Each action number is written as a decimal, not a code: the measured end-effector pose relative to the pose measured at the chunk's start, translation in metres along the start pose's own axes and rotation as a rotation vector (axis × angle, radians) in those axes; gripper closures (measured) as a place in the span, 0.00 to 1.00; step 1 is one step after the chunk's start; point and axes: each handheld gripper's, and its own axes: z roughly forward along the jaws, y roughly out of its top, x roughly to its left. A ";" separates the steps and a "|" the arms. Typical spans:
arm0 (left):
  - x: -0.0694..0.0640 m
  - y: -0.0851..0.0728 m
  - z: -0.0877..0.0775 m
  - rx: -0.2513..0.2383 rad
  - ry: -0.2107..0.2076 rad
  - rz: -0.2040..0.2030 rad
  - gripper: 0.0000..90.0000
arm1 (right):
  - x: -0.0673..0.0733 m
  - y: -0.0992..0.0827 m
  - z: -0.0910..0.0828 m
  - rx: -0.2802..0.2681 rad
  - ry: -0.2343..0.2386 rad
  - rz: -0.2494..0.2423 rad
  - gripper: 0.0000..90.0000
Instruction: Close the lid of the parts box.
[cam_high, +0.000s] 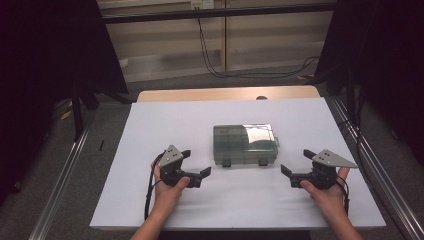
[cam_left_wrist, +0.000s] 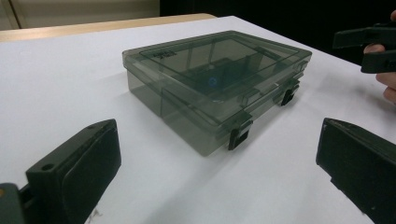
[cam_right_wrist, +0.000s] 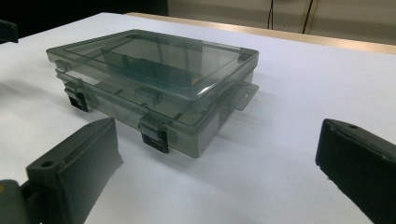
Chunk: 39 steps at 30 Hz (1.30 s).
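A smoky see-through plastic box (cam_high: 245, 144) lies flat in the middle of the white table cover, its lid down. Two black latches (cam_high: 226, 162) sit on the side that faces me. My left gripper (cam_high: 196, 162) stands open just left of the box's near left corner, with nothing between its jaws. My right gripper (cam_high: 296, 161) stands open just right of the near right corner, also with nothing in it. Each is a little apart from the box. In the left gripper view the box (cam_left_wrist: 215, 79) lies ahead between the wide jaws. The right gripper view has the box (cam_right_wrist: 154, 79) ahead and to the left.
The white cover (cam_high: 150, 130) spreads over most of a wooden table (cam_high: 200, 94). Metal rails (cam_high: 65, 170) run along both sides on the floor. Black cables (cam_high: 220, 70) hang and lie behind the table. Dark curtains stand at the left and right.
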 end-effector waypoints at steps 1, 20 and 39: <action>0.001 -0.001 -0.001 -0.002 -0.002 -0.005 0.00 | -0.001 -0.001 -0.002 0.003 -0.001 0.000 0.00; 0.017 -0.014 -0.035 0.009 0.047 0.008 0.00 | -0.024 -0.015 -0.038 -0.011 -0.085 0.035 0.00; 0.040 -0.028 -0.079 -0.009 0.142 -0.006 0.00 | -0.034 -0.018 -0.048 -0.012 -0.133 0.040 0.00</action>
